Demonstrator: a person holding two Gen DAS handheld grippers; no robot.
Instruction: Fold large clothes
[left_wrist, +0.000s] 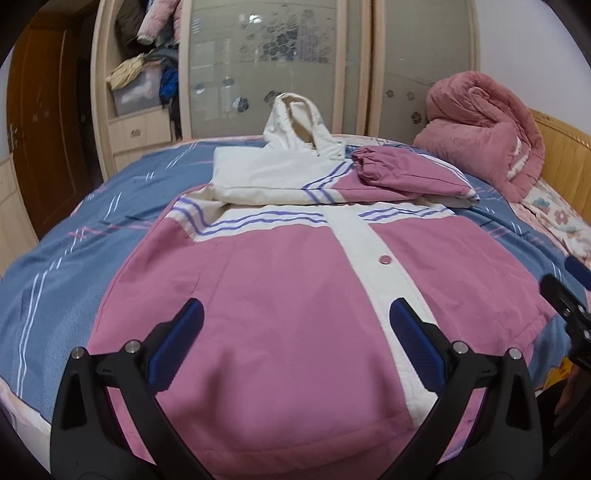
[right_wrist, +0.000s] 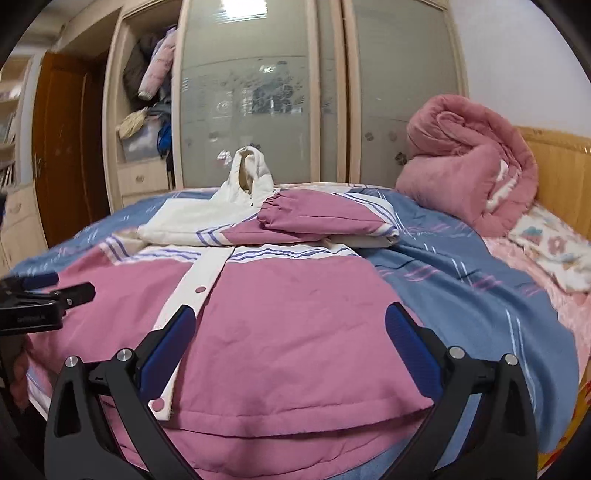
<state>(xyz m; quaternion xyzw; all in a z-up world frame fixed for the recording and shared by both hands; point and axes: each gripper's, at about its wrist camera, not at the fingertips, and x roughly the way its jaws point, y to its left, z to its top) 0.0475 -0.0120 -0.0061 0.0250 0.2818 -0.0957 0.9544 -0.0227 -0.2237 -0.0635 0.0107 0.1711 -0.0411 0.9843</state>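
Observation:
A pink and cream hooded jacket (left_wrist: 280, 295) lies front up on the bed, its hem toward me. Both sleeves are folded across the chest, the pink sleeve (left_wrist: 402, 173) on top, and the cream hood (left_wrist: 295, 125) stands up at the far end. My left gripper (left_wrist: 295, 321) hovers open over the hem's left half, nothing between its blue pads. In the right wrist view the same jacket (right_wrist: 295, 317) fills the foreground, and my right gripper (right_wrist: 288, 332) is open over the hem's right half, empty. Each gripper shows at the edge of the other's view: the right gripper (left_wrist: 565, 299) and the left gripper (right_wrist: 44, 295).
The bed has a blue striped cover (left_wrist: 66, 273). A rolled pink quilt (left_wrist: 484, 125) and a floral pillow (right_wrist: 554, 251) lie at the right by the wooden headboard (right_wrist: 561, 166). A wardrobe with frosted doors (left_wrist: 266, 66) and open shelves stands behind the bed.

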